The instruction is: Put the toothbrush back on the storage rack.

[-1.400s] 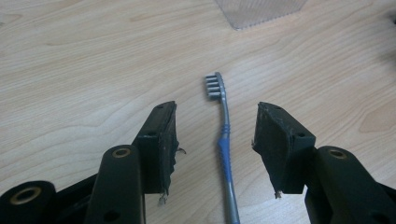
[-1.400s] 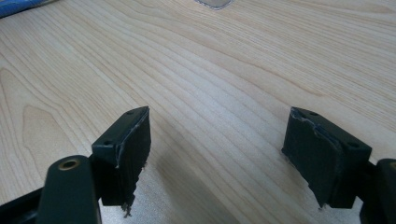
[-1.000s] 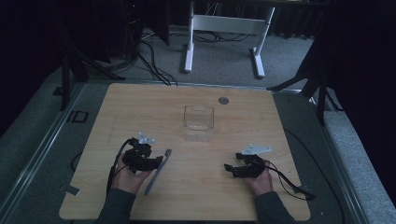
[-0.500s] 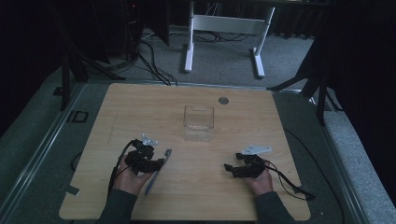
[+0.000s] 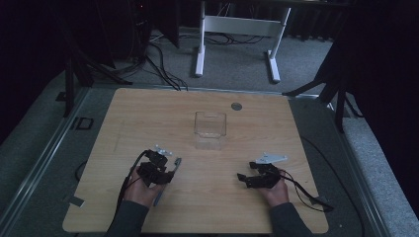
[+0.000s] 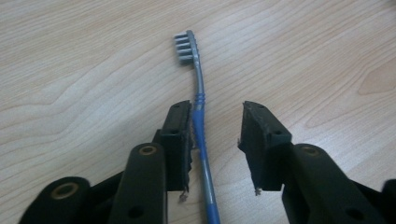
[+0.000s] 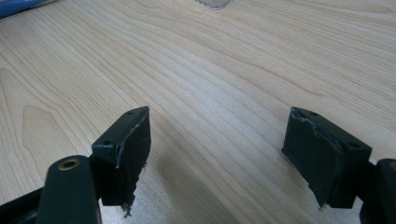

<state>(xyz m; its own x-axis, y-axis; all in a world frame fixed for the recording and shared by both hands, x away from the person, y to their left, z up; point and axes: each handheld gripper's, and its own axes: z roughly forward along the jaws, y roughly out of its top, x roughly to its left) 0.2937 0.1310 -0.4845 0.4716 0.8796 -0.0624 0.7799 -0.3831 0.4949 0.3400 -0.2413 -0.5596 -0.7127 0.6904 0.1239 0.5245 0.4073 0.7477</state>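
Note:
A blue toothbrush [image 6: 200, 100] with a grey head lies flat on the wooden table [image 5: 148, 113]; it also shows beside the person's left hand, toothbrush [image 5: 175, 165]. My left gripper [image 6: 217, 112] straddles its handle. The jaws have just been closing: the left pad [image 6: 180, 135] sits against the handle and the other pad stands off with a gap, so nothing is gripped. From above, the left gripper [image 5: 160, 170] is low over the table. My right gripper [image 7: 217, 121] rests open near the table with bare wood between its jaws, at the front right as right gripper [image 5: 247, 178].
A clear plastic container [image 5: 210, 129] stands at the table's middle, beyond both hands. A small grey disc [image 5: 236, 105] lies near the far edge. Cables trail from both grippers toward the front edge. A white stand [image 5: 237, 29] is on the floor behind.
The left gripper has shifted slightly toward the toothbrush and its jaws have narrowed around the handle. The right hand has kept still.

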